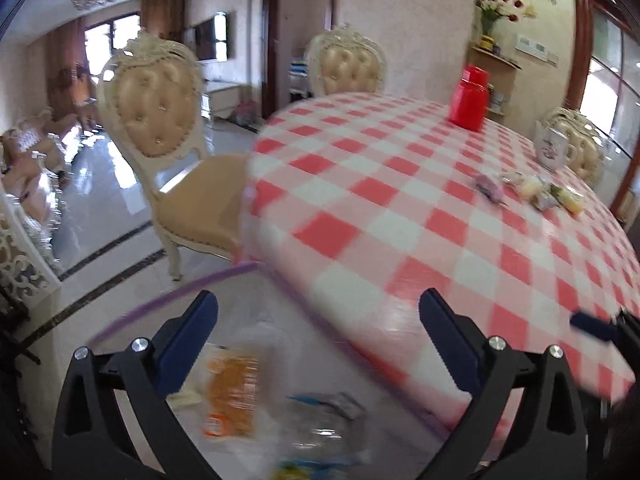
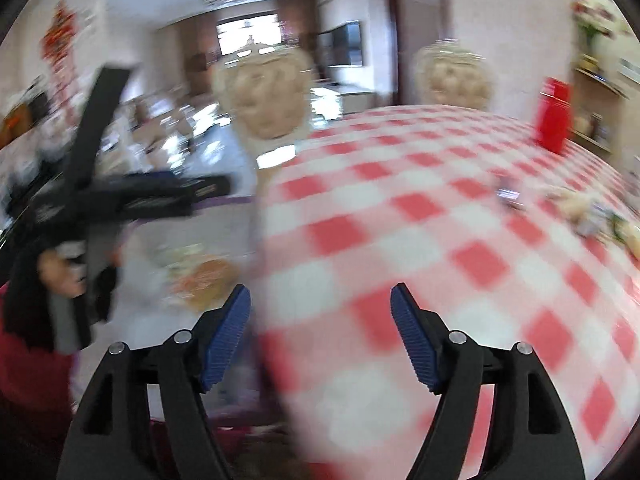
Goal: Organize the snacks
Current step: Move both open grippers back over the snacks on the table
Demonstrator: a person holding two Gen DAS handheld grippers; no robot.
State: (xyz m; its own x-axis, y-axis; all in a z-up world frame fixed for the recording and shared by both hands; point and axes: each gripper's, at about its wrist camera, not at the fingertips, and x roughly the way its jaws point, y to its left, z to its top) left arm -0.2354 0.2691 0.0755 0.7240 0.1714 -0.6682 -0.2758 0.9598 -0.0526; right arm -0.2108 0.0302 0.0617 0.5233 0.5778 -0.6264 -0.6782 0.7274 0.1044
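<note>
Left gripper gaping, empty, over bag off table; right gripper wide, empty; apparently deposit done.

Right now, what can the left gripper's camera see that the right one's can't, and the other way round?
Only the left view shows the white teapot on the table, the vase of red flowers on the wall shelf, and a clear look into the purple-rimmed bag holding an orange snack packet. Only the right view shows the left gripper from outside and the hand holding it. Both show the checked tablecloth, the red jar, the loose snacks and two chairs.
</note>
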